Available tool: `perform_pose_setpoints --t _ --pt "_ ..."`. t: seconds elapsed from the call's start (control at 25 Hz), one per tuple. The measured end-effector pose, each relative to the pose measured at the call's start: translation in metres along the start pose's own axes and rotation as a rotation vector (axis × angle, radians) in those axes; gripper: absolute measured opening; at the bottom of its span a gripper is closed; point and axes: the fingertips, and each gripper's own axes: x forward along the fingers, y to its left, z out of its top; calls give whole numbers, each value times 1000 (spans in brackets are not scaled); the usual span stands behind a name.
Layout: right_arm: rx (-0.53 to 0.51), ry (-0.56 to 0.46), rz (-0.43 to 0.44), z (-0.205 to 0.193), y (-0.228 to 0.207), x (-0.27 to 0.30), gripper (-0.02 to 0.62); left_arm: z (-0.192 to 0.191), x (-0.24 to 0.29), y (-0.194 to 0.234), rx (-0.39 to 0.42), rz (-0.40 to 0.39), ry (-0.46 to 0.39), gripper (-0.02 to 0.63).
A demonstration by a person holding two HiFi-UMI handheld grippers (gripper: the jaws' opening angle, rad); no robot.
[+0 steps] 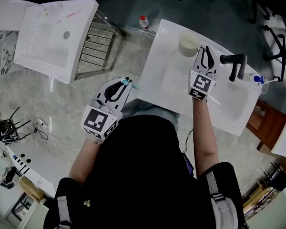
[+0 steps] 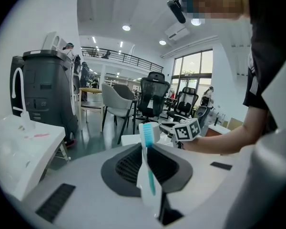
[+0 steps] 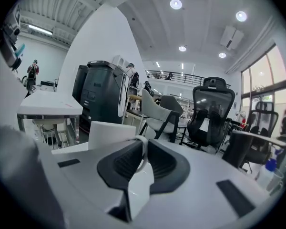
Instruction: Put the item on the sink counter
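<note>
In the head view my left gripper [image 1: 125,83] is shut on a white and teal toothbrush [image 1: 129,82], just left of the white sink counter [image 1: 167,42]. In the left gripper view the toothbrush [image 2: 147,151] stands upright between the jaws, bristle head on top. My right gripper [image 1: 203,50] is over the counter, shut on the handle of a cream cup [image 1: 188,43] at the counter's far corner. The right gripper view shows the cup [image 3: 109,133] just past the jaws, its thin handle loop [image 3: 143,151] pinched between them. Whether the cup rests on the counter I cannot tell.
A black faucet [image 1: 234,64] stands right of my right gripper, beside the sink basin [image 1: 229,104]. A second white sink unit [image 1: 52,32] lies at the upper left on a metal frame. A small bottle [image 1: 143,22] stands on the floor between them. Office chairs [image 3: 210,113] are behind.
</note>
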Motion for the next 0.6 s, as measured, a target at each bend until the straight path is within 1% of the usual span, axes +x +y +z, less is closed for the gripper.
perform_pose_setpoints --t 0.36,0.6 --pt "0 22 -23 -19 12 20 51 -9 -10 12 -14 23 9 48" --pt "29 27 -48 -29 9 29 51 -8 -10 14 -16 24 1 48"
